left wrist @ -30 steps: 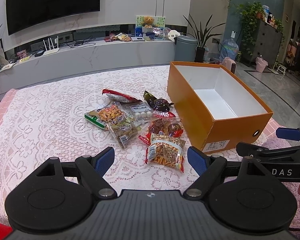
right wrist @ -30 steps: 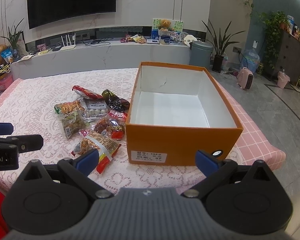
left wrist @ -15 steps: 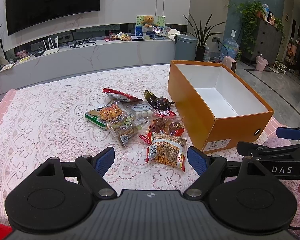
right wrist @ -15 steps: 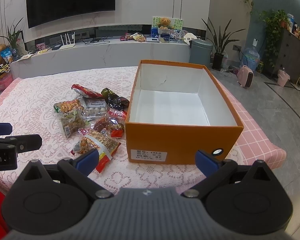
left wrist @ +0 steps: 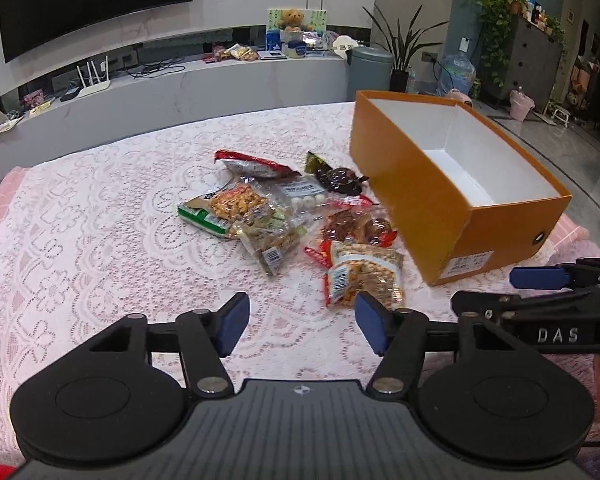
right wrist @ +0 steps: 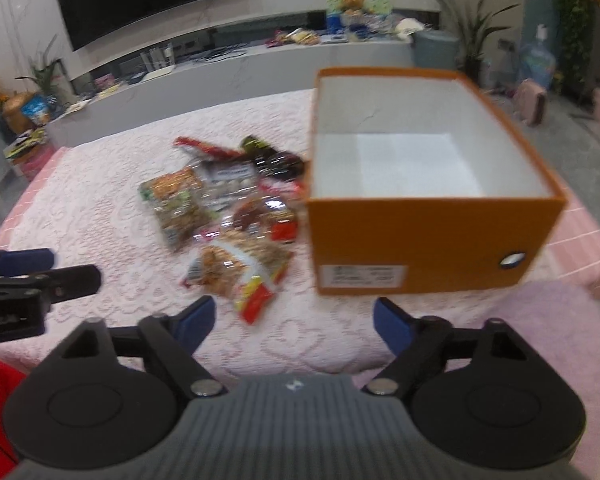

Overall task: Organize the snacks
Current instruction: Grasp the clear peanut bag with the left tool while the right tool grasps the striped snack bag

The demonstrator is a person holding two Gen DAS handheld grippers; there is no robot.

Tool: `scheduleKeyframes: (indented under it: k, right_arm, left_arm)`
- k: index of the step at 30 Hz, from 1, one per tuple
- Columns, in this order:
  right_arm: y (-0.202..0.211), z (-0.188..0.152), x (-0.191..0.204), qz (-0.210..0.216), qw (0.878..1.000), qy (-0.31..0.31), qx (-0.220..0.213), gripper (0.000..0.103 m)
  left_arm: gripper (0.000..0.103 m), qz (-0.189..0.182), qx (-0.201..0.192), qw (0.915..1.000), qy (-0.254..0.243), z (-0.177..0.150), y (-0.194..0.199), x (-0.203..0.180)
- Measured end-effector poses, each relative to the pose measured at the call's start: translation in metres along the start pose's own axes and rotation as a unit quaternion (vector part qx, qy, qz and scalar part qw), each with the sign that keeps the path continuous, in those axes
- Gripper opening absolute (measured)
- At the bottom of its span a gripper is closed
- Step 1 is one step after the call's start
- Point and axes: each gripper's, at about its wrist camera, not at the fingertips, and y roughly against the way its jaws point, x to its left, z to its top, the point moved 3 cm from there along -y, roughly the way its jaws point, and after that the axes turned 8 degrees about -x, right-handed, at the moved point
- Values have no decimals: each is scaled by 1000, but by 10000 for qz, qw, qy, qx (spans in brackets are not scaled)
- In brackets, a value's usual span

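Both grippers, left (left wrist: 302, 322) & right (right wrist: 294, 322), dropped nearer the table edge, jaws closing on nothing; take nearest packet (left wrist: 364, 276) first, w/ pads astride it.

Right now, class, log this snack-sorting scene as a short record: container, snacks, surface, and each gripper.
container: orange box, open, nothing visible inside
snacks: pile of packets left of the box, on the cloth
surface: pink lace tablecloth
left gripper: jaws closing, nothing between them
right gripper: jaws closing, nothing between them
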Motion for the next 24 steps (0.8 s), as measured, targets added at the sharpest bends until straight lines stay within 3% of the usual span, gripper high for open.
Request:
scheduleKeyframes:
  k: [7, 19, 24]
  right_arm:
    - [-22, 6, 37, 448, 9953, 852, -144, 79]
    - [-72, 3, 60, 247, 9777, 2078, -163, 75]
    - [-91, 4, 59, 233, 9771, 2113, 38, 73]
  left_arm:
    - [72, -141, 148, 9998, 64, 5, -12, 14]
    - [72, -242, 395, 9989, -16, 7, -58, 27]
    - [72, -242, 447, 9986, 110, 11, -82, 32]
